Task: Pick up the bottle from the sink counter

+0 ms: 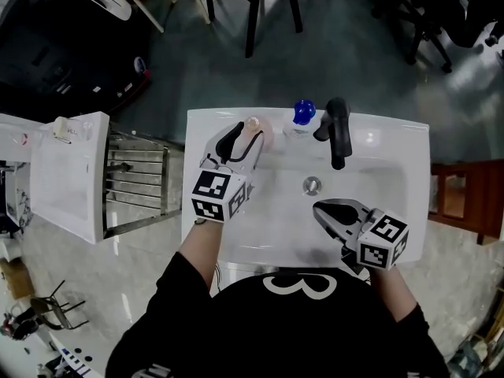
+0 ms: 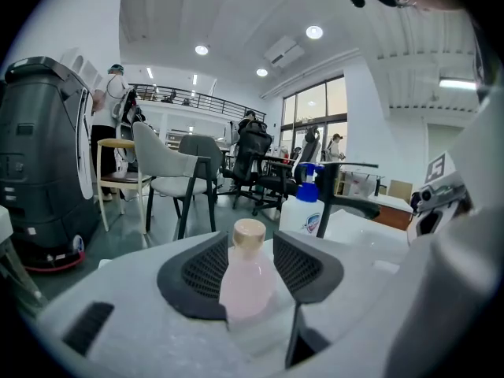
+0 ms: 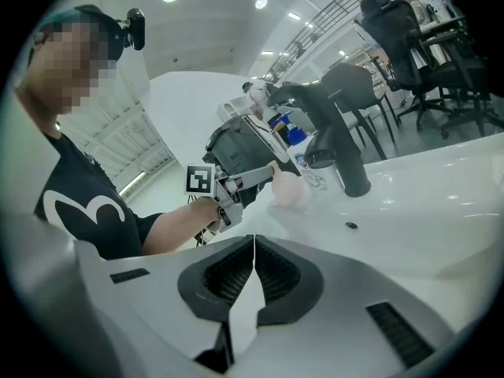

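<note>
A small pink bottle [image 1: 253, 126] with a beige cap stands upright on the white sink counter [image 1: 394, 136], at the back left of the basin. My left gripper [image 1: 247, 137] is open, one jaw on each side of the bottle. In the left gripper view the bottle [image 2: 247, 282] rises between the dark pads [image 2: 206, 272], and its neck is clear of them. My right gripper [image 1: 321, 208] hovers over the basin near the front right. Its pads [image 3: 236, 278] meet with nothing between them, so it is shut. The right gripper view also catches the bottle [image 3: 290, 192].
A blue-capped pump soap bottle [image 1: 302, 116] and a black faucet [image 1: 338, 132] stand just right of the pink bottle. The drain [image 1: 312, 185] lies mid-basin. A metal rack [image 1: 135, 183] and a white unit [image 1: 67, 172] sit left of the sink. Chairs [image 2: 177, 183] stand beyond.
</note>
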`<state>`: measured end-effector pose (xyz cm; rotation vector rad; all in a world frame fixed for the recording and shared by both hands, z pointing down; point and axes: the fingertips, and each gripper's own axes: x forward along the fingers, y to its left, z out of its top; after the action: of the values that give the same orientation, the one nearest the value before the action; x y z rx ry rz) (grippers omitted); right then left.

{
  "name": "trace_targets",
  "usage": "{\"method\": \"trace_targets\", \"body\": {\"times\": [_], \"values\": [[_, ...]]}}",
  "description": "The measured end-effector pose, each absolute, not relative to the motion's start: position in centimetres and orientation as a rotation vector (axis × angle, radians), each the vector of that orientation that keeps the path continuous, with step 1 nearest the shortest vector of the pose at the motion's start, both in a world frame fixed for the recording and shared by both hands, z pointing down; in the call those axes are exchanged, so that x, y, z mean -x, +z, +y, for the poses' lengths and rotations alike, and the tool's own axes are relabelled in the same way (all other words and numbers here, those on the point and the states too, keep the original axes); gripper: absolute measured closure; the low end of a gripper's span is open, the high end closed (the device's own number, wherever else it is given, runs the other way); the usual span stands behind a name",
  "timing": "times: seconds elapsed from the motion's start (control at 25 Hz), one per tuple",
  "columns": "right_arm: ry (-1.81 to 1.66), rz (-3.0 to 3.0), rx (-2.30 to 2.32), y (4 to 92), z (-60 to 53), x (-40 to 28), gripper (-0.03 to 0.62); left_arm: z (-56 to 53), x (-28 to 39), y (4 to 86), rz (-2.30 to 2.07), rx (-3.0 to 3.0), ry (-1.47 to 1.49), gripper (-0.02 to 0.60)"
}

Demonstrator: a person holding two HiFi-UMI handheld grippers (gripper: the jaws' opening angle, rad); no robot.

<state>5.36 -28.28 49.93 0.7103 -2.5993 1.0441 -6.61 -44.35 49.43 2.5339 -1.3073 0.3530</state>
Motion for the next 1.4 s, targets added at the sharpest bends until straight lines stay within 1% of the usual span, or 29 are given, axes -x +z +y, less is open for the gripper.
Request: {"method": "trace_targets", "body": {"times": [0.4, 0.56, 0.72, 1.4], "values": [[1.078, -2.581, -0.705, 50.5, -28.7, -6.0, 0.580, -45.8, 6.1, 50.5, -1.358, -2.525, 0.372, 0.408], [1.098, -2.569, -0.682, 50.9, -28.4, -5.7, 0.580, -46.1, 5.9, 50.7, -1.370, -2.533, 0.378, 0.410], [1.097, -2.575, -0.655, 50.7, -28.4, -5.3, 0.580, -46.1, 5.8, 50.7, -1.374, -2.542, 0.378, 0.426], [1.133, -2.590, -0.648, 50.6, -28.1, -4.2, 0.580, -46.1, 5.8, 50.8, -1.409, -2.569, 0.376, 0.433]]}}
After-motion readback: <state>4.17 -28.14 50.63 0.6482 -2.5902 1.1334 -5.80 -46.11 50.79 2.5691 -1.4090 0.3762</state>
